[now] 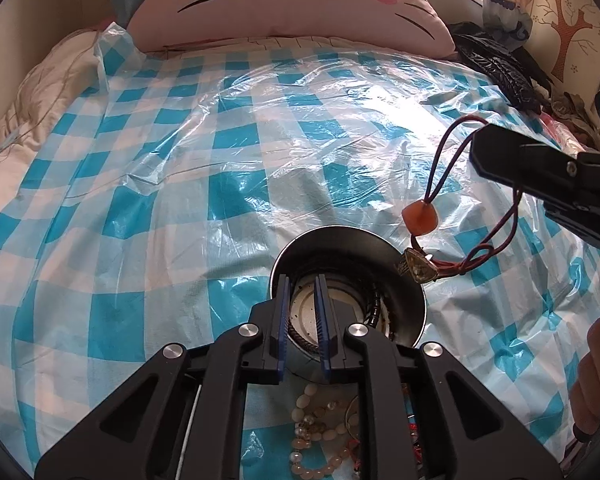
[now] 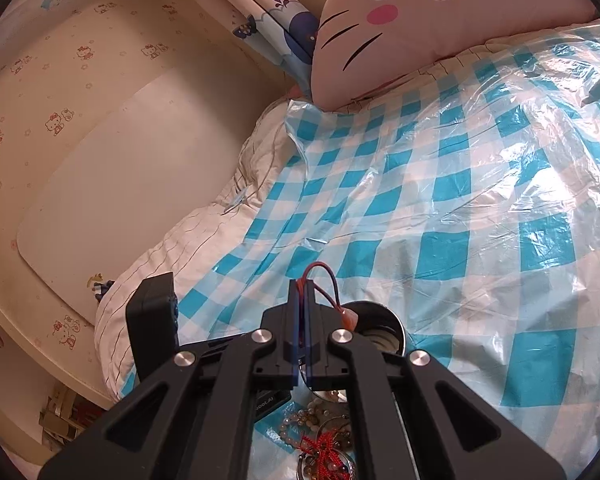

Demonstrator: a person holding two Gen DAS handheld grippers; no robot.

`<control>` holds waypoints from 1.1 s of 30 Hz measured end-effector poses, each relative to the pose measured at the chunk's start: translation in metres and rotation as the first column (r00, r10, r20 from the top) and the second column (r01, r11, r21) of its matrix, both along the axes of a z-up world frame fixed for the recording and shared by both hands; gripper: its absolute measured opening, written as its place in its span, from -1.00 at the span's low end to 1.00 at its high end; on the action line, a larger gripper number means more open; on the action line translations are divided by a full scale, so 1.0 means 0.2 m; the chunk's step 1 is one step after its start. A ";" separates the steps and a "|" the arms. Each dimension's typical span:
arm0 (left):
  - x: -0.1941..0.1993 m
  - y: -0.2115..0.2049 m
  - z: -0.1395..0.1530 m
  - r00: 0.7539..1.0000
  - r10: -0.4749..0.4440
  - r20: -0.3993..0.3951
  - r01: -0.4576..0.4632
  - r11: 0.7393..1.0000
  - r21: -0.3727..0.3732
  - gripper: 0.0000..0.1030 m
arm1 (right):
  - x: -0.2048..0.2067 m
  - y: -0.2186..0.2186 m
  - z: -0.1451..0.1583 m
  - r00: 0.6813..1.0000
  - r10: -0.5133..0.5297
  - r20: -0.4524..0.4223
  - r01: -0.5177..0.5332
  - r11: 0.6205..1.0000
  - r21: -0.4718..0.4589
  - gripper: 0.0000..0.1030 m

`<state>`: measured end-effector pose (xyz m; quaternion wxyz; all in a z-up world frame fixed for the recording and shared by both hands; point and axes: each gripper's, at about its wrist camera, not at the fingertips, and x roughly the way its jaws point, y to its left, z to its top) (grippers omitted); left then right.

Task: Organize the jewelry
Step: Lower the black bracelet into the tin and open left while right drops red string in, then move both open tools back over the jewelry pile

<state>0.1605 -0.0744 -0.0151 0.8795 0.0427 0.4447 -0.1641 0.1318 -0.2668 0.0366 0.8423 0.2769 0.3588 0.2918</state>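
Dangling cord necklace [image 1: 420, 218], over metal bowl [image 1: 340, 248]

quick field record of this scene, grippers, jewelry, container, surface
surface: blue and white checked plastic sheet over a bed
container: round metal tin, open, a dark beaded bracelet inside
left gripper: open, jaws straddling the tin's near rim
right gripper: shut on a red cord necklace
necklace: hangs in the air, orange bead and pendant above the tin's rim
unsorted: pile of beads near the tin

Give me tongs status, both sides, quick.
Left tongs: part open, straddling the bowl rim, gripping nothing.
Right tongs: closed on the cord, its pendant hanging over the bowl.
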 end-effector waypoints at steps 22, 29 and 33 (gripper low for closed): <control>-0.33 0.24 0.06 0.996 0.089 0.023 -0.088 0.994 -0.059 -0.32 | -0.14 0.03 -0.16 0.987 -0.137 -0.081 0.109 0.953 -0.283 0.28; -0.45 0.17 0.00 1.000 -0.006 -0.006 0.005 0.999 -0.053 -0.32 | -0.37 -0.01 -0.21 0.984 -0.153 -0.096 0.114 0.937 -0.330 0.28; -0.48 0.11 -0.03 0.997 -0.079 -0.029 0.078 0.996 -0.033 -0.29 | -0.46 -0.02 -0.26 0.980 -0.166 -0.112 0.118 0.932 -0.343 0.28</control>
